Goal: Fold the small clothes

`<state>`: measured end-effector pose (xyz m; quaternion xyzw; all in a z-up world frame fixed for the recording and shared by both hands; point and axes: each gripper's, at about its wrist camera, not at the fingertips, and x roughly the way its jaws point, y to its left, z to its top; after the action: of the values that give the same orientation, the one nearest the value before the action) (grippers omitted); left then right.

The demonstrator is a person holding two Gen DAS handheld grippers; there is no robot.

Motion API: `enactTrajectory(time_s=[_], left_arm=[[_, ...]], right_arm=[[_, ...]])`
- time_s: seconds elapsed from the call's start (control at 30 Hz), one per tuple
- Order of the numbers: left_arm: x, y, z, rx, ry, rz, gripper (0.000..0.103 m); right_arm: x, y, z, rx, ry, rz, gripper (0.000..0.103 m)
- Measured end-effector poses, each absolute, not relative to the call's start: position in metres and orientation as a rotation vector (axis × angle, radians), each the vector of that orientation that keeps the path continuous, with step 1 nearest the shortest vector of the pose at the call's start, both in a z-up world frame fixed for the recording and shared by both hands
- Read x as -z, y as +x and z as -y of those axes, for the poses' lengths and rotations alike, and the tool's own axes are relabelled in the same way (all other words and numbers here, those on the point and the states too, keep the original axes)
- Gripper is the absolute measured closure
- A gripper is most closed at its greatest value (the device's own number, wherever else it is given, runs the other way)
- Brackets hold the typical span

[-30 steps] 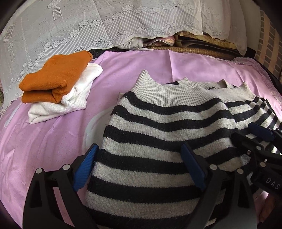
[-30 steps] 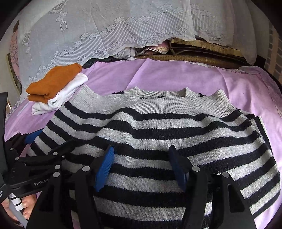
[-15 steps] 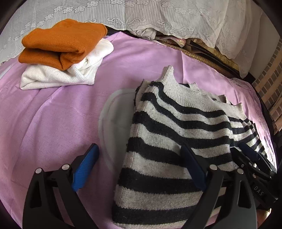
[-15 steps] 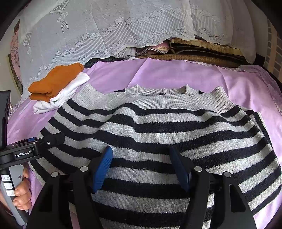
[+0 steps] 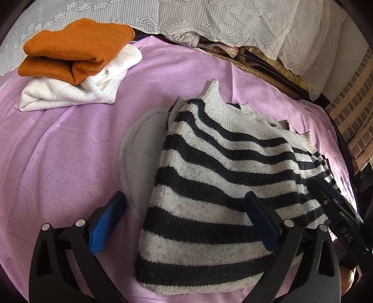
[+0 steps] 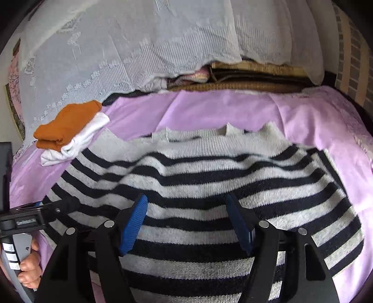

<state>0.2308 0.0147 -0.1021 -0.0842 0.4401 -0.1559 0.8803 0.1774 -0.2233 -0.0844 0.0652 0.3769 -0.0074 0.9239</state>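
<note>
Left wrist view: a folded striped sweater lies on a pink sheet, filling the centre and right of the frame. Bare sheet lies open across the left half, up to a stack in the upper left, an orange garment on a white garment. A lace cloth bounds the top edge; a brick-patterned surface closes the right.

The left gripper has its jaws opening, nearly full wide. The sweater's left folded edge lies between them; the left pad stands over bare sheet, the right pad over the stripes, neither pressing the knit.

Right wrist view: the sweater spans most of the lower frame, its ribbed edge toward the top, with open sheet beyond it. The right gripper has its jaws opening above the sweater's middle, pinching no fabric.

Writing: white letters on the right gripper at the left view's lower right, seemingly "DAS" upside down. A label on the left gripper, held by a hand at the right view's lower left, is too blurred to read.
</note>
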Motion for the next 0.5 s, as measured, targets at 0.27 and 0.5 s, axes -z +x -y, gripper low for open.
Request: enactTrajectory(time_s=[0.27,0.5], left_arm=[[0.108,0.229,-0.003,0.303,-0.108,-0.913,0.004],[0.108,0.229,-0.003,0.301,-0.104,-0.912,0.004]], right_arm=[[0.069,0.162,0.241,-0.027,0.244,-0.69,0.022],[0.032,0.103,0.351,0.148,0.473,-0.528,0.022]])
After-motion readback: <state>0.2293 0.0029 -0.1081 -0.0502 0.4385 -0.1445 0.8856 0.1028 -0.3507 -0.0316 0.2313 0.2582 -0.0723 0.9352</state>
